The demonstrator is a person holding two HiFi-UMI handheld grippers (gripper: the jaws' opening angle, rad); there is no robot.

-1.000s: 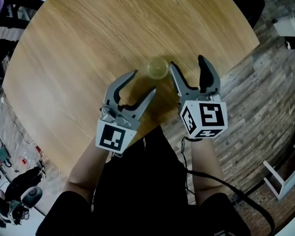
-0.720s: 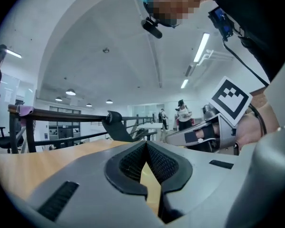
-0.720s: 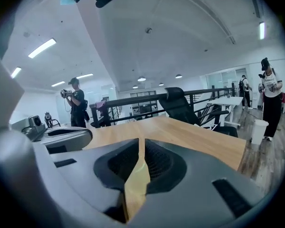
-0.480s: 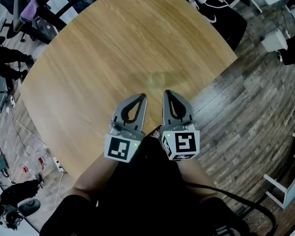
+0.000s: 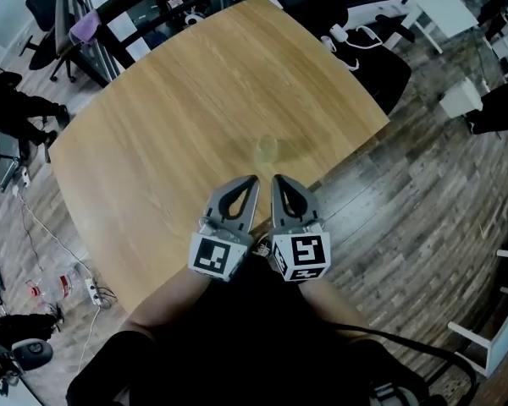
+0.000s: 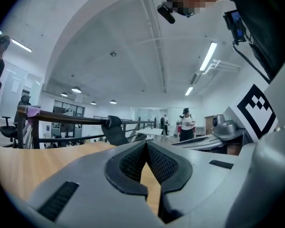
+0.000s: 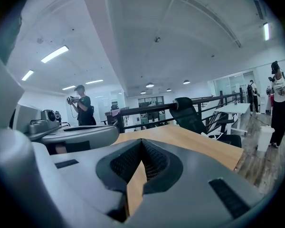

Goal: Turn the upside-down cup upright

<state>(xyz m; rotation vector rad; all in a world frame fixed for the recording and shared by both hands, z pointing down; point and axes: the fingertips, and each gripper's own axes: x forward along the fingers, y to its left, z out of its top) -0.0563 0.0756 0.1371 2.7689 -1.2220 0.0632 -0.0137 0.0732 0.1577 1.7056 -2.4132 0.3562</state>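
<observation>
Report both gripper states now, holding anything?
Left gripper: closed, nothing between its jaws.
Right gripper: closed, nothing between its jaws.

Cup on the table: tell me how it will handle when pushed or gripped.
The cup looks small and see-through, probably thin plastic, so likely light. On the smooth wooden table a push would probably slide it. Its walls may flex under a squeeze.

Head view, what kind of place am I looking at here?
Likely an open-plan office or lab: a wooden table on plank flooring, a black office chair and white desk nearby, strip lights overhead.
</observation>
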